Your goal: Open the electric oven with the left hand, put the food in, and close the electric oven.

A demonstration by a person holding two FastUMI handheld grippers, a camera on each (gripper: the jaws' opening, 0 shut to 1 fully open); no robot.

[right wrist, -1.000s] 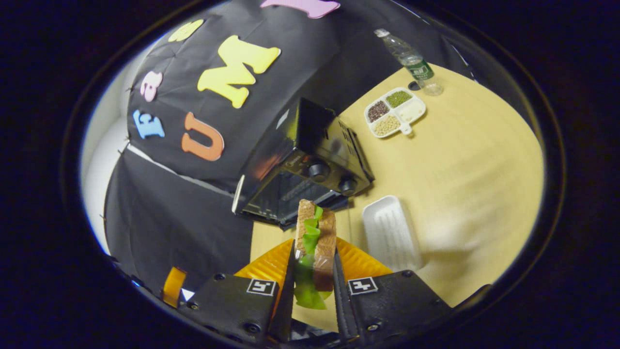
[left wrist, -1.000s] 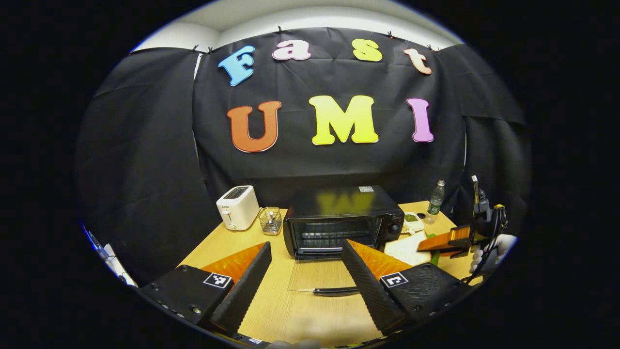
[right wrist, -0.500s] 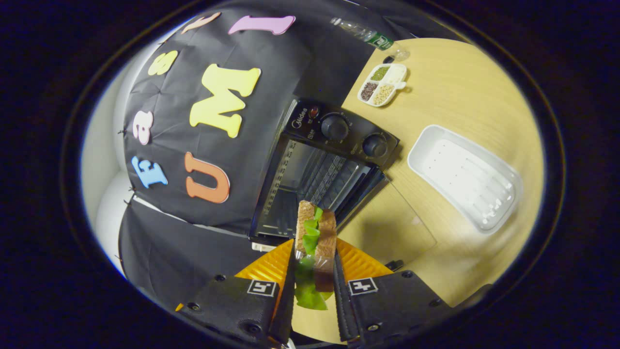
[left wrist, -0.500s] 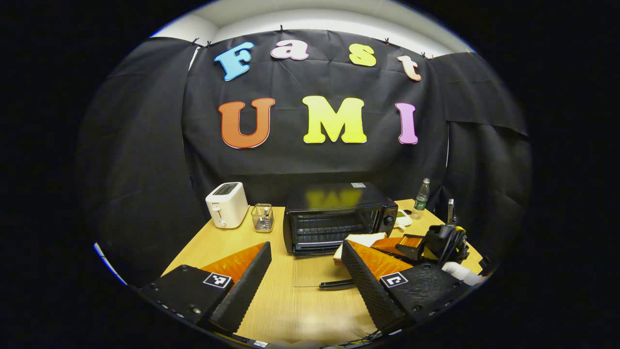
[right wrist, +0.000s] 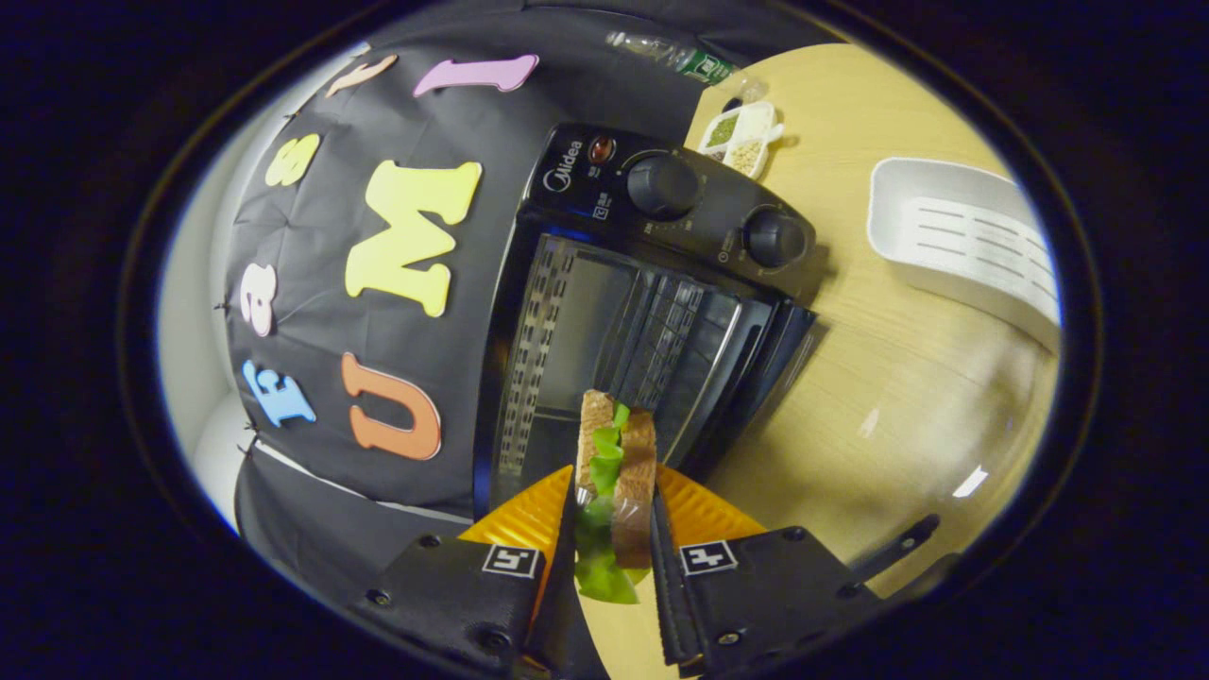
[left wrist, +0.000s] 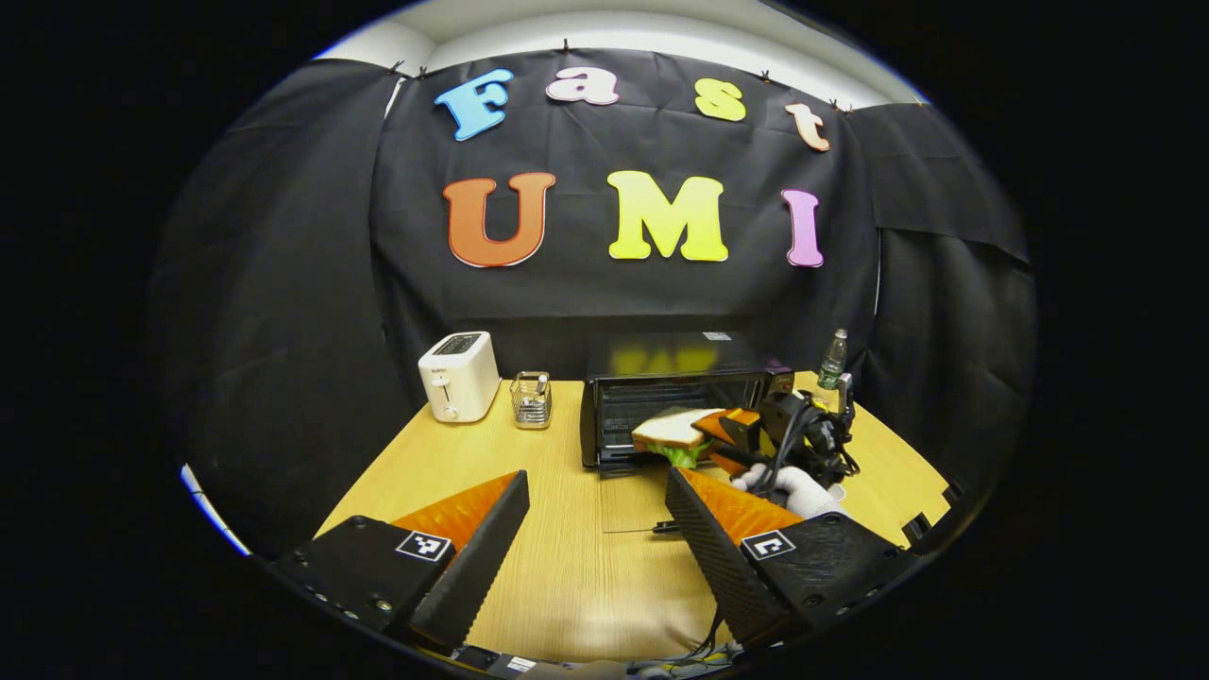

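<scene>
Your right gripper (right wrist: 612, 529), clamped on the sandwich (right wrist: 616, 472), has closed in on the electric oven (right wrist: 642, 302); the sandwich now sits at its open mouth, above the lowered door. Your left gripper (left wrist: 595, 529) hangs back, jaws wide and empty.

The black electric oven (right wrist: 661, 283) stands on the table (left wrist: 567, 567), its glass door (right wrist: 878, 425) folded down flat and the wire rack (right wrist: 652, 349) bare. The sandwich (right wrist: 614, 472), brown bread with green lettuce, hangs on edge just before the opening.
</scene>
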